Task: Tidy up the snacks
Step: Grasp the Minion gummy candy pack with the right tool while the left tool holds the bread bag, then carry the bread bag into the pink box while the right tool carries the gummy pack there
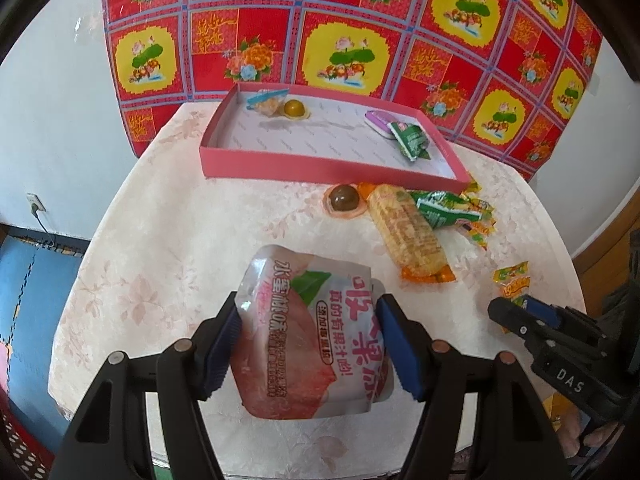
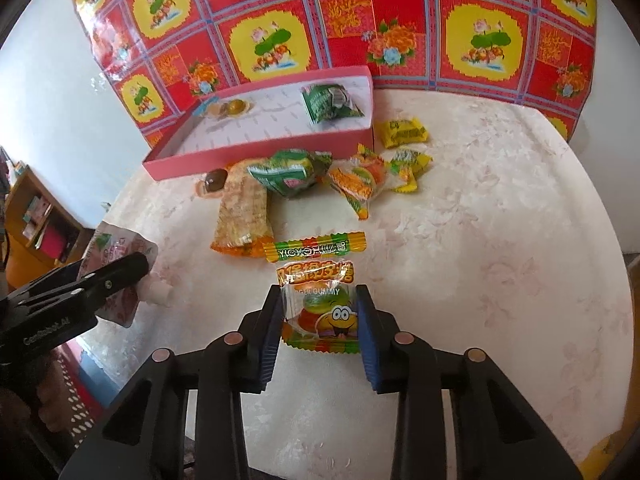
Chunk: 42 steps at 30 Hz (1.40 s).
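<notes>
Left wrist view: the left tongs [image 1: 310, 334] stand about half open, their blue pads pressed on both sides of a soft pink-and-white pouch [image 1: 308, 332] printed with a peach, a green leaf and Chinese writing, held over the counter [image 1: 168, 248], a round top of pale marble pattern with faint pink flowers. Farther back lies a shallow pink cardboard box [image 1: 320, 168] with a white lining, holding an amber jelly cup [image 1: 295, 109], a purple packet [image 1: 378, 122] and a green packet [image 1: 412, 140]. Just in front of the box lie a brown jelly cup [image 1: 344, 199] and a long orange biscuit pack [image 1: 408, 232]. At the right edge the right tongs [image 1: 516, 316] show white letters "DAS". Behind hangs a red cloth [image 1: 360, 32] with yellow lotus squares; the wall is pale blue-white.

Right wrist view: the right tongs [image 2: 320, 328] are nearly closed, pads pressing a clear gummy sweet packet [image 2: 318, 308] reading "GUMMY", with a yellow cartoon face, near the counter's front. Just beyond lies a striped stick [image 2: 316, 246] reading "YOKO". Yellow packets [image 2: 402, 132] lie right of the box. A wooden shelf [image 2: 36, 216] stands at the left.
</notes>
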{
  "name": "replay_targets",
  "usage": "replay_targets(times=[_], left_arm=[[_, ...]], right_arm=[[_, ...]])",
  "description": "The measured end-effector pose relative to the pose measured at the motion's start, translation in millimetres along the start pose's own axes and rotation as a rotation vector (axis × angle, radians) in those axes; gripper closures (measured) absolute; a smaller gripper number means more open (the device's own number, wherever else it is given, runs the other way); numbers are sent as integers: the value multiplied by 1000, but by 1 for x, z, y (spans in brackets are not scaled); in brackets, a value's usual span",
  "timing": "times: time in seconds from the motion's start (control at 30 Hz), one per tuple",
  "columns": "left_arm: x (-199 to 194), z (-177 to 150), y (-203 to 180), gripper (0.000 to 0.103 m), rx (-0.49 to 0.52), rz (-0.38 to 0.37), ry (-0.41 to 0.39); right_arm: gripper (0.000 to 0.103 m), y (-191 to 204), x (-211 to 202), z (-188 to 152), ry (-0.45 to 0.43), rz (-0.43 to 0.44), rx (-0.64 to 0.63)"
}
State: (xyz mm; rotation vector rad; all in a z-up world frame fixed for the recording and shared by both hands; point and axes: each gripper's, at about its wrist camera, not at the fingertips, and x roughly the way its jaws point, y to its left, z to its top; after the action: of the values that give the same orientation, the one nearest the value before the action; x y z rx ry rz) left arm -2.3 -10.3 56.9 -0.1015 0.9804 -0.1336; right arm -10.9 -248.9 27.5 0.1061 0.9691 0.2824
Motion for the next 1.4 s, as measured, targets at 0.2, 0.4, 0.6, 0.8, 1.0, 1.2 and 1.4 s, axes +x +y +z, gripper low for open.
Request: replay_targets(times=[0.2,0.4,0.6,0.8,1.0,1.2,1.4], left_arm=[[-3,13,1,33,5,-7,-13],[-3,29,6,33,-6,-14,-33],[3,46,9,33,-10,-12,-39],[8,61,9,33,-14,-17,-45],[13,76,10,33,-10,-11,-48],[23,98,12,33,-5,-4,-54],[38,112,10,33,1,2,-52]], right_arm=[[68,5,-9,16,-28,24,-18],[68,6,-9,35,-32,46,-16],[68,6,-5,51,-33,55,-18],[68,10,-1,66,-48,63,-44],[68,12,6,85,-58,71,-56],[68,11,14,101,-62,77,-54],[68,10,26,114,-56,80,-48]])
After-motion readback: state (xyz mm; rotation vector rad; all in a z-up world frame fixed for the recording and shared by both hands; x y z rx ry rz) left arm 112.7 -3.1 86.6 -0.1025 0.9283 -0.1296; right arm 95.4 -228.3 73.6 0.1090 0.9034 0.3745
